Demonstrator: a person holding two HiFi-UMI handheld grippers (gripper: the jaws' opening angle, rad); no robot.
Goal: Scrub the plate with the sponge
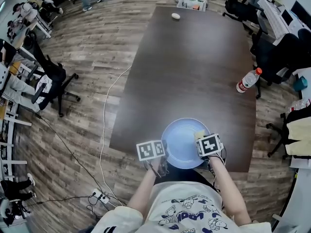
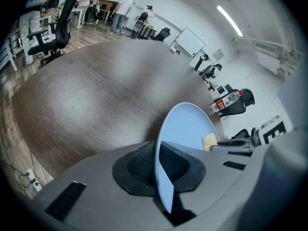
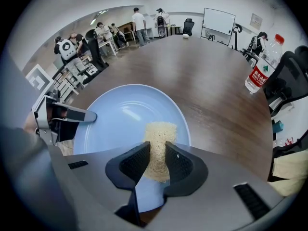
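- One pale blue plate [image 1: 181, 141]; it is at the near end of the table [image 1: 194, 57], right in front of the person, and its near rim reaches past the table's edge
- One yellowish sponge [image 3: 159, 137]; it lies against the plate's inner face on the right side, close to the rim
- Two grippers, one in each hand, each with a marker cube; they flank the plate left and right
- One dark wooden table, long, running away from the person
- One clear water bottle [image 1: 248, 80] with a red cap and a red label; it is on the table's right side, well apart from the plate
- One small white object [image 1: 176, 16] at the far end of the table; too small to tell what it is
- Left gripper [image 2: 158, 165]: jaws drawn almost fully together, with only the thin plate rim between them; both black pads press on the rim, which runs edge-on through the gap; it has hold of the plate's left edge and touches nothing else
- Right gripper [image 3: 156, 160]: jaws a narrow way apart, closed on the sponge; the pads squeeze the sponge's near half, and its far half sticks out beyond the fingertips onto the plate's surface; the gripper points steeply down at the plate
- Several office chairs and some people stand around the room's edges, well apart from the table's near end
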